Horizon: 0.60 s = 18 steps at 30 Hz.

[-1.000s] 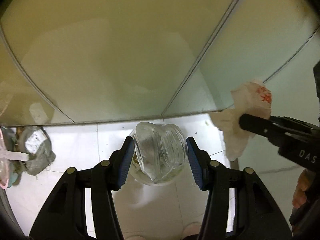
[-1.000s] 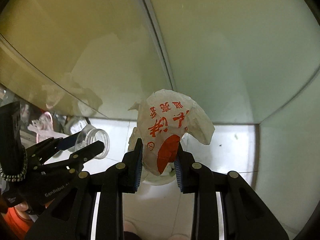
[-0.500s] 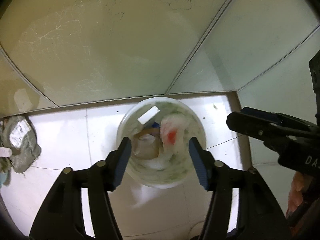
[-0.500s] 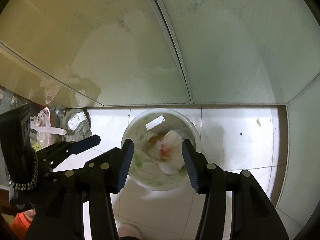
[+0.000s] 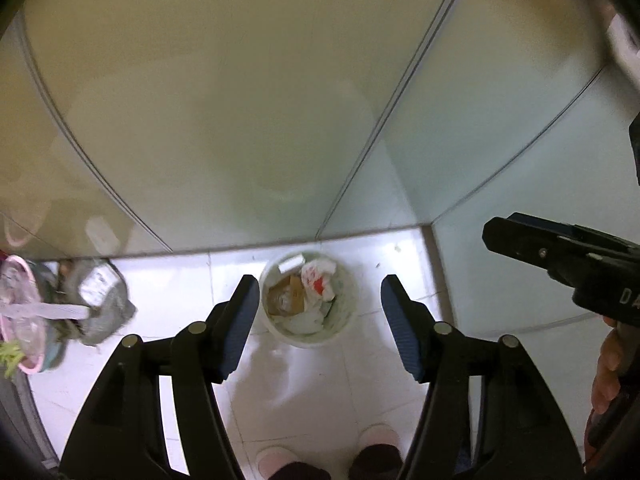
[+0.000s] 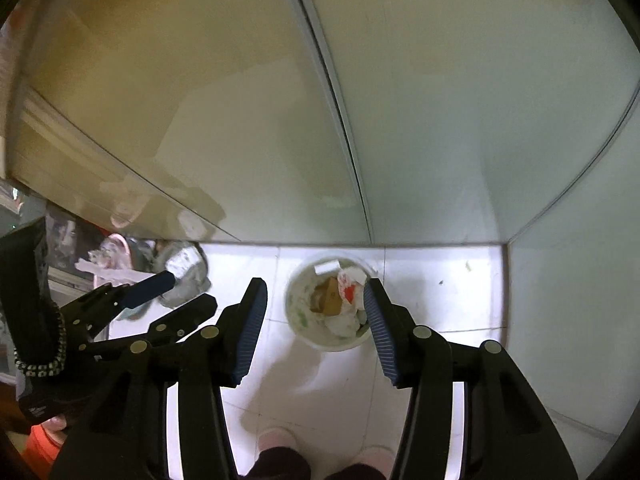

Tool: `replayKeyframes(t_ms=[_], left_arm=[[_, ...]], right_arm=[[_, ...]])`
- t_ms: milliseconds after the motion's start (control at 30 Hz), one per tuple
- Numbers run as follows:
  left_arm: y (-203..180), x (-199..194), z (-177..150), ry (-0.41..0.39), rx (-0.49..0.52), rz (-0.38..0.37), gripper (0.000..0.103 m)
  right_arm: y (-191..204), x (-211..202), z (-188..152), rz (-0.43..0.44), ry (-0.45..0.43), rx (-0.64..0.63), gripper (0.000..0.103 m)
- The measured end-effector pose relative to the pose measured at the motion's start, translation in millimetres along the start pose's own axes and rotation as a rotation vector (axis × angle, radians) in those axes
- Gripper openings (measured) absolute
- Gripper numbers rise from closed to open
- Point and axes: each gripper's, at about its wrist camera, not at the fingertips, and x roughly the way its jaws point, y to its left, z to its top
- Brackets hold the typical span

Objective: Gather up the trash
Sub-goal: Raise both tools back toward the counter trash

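A round white trash bin stands on the white tiled floor by the wall; it also shows in the right wrist view. Inside lie a crumpled white wrapper with red print, brown paper and other scraps. My left gripper is open and empty, high above the bin. My right gripper is open and empty, also high above it. The right gripper shows at the right of the left wrist view; the left gripper shows at the left of the right wrist view.
A grey crumpled bag and a pink basin with clutter sit on the floor at the left. Pale wall panels rise behind the bin, with a corner at the right. The person's pink slippers are below the grippers.
Both grippers opened: the clear plastic jar and the red-printed wrapper dropped into the bin. Both grippers have since risen, so the bin looks smaller.
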Motion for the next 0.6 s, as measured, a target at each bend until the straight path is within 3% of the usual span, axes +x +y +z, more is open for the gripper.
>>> replayKeyframes(t_ms=[100, 233, 433, 600], left_arm=[[-11, -68, 26, -0.025, -0.006, 0.012, 0.062], [-31, -182, 66, -0.121, 0.0, 0.012, 0.062], [-54, -326, 109, -0.278, 0.034, 0.011, 0.062], [-65, -429, 127, -0.411, 0.063, -0.003, 0.062]], right_arm=[[21, -63, 20, -0.005, -0.044, -0.016, 0.047], [49, -156, 47, -0.009, -0.112, -0.027, 0.047], [90, -301, 73, -0.01, -0.289, -0.024, 0.047], [126, -382, 81, -0.03, -0.432, -0.037, 0.047]])
